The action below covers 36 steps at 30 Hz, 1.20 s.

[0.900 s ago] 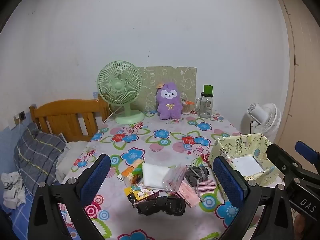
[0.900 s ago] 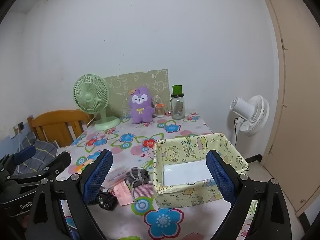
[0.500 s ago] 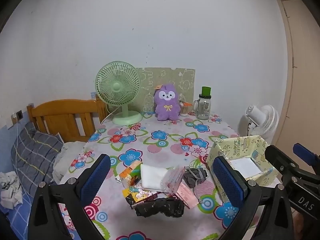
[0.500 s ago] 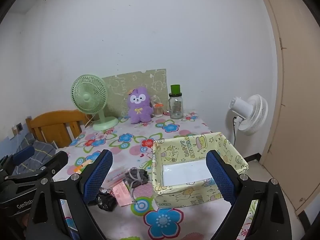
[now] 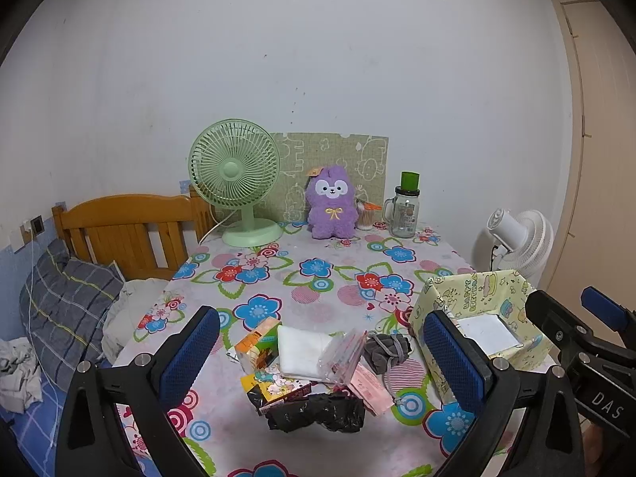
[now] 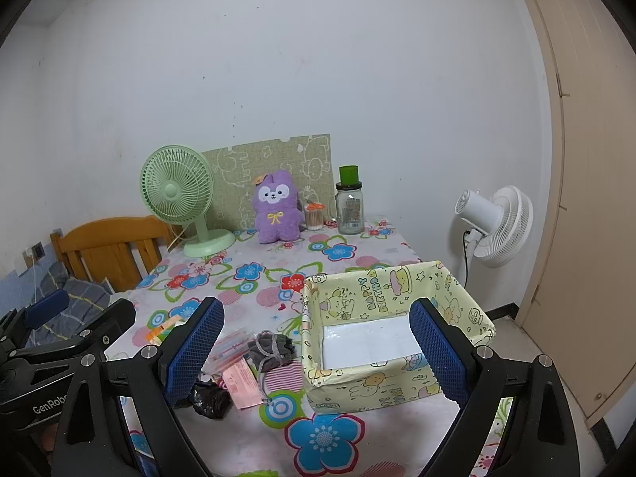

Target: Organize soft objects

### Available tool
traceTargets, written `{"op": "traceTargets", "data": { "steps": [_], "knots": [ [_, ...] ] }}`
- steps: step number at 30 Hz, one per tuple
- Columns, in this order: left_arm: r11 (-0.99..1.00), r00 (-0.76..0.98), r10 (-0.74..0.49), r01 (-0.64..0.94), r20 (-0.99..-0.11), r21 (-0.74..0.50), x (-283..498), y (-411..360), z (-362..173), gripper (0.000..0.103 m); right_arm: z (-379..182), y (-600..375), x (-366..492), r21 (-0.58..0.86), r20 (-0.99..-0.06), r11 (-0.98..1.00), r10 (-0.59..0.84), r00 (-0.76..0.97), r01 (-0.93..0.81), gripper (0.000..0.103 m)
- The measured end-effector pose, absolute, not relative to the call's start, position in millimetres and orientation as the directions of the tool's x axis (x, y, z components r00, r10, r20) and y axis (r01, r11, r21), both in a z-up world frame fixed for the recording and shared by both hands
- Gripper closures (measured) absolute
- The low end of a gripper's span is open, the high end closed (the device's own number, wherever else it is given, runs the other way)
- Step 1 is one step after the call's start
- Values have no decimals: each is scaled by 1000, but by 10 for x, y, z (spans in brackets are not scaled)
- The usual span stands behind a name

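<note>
Two wide-apart, empty grippers, left (image 5: 318,351) and right (image 6: 314,344), hover before our first pick; next we reach the grey drawstring pouch (image 5: 387,351) just left of the yellow cartoon-print fabric box (image 6: 391,290).

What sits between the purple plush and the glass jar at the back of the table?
A small tub of cotton swabs with an orange lid sits between the purple plush and the glass jar. The right wrist view shows it clearest.
</note>
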<state>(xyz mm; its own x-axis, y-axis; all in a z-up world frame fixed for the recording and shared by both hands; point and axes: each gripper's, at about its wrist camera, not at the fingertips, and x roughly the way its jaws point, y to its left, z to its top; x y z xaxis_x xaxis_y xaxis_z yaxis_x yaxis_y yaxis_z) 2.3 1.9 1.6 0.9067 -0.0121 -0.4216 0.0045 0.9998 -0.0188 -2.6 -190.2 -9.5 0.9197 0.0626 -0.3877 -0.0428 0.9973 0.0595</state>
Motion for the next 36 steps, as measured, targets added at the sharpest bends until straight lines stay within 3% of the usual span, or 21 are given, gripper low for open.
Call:
{"op": "traceTargets", "data": {
  "steps": [36],
  "knots": [
    [1000, 908, -14, 5, -419, -22, 22, 39, 24, 0, -78, -1929, -26, 58, -393, 997, 61, 917, -42, 7]
  ]
}}
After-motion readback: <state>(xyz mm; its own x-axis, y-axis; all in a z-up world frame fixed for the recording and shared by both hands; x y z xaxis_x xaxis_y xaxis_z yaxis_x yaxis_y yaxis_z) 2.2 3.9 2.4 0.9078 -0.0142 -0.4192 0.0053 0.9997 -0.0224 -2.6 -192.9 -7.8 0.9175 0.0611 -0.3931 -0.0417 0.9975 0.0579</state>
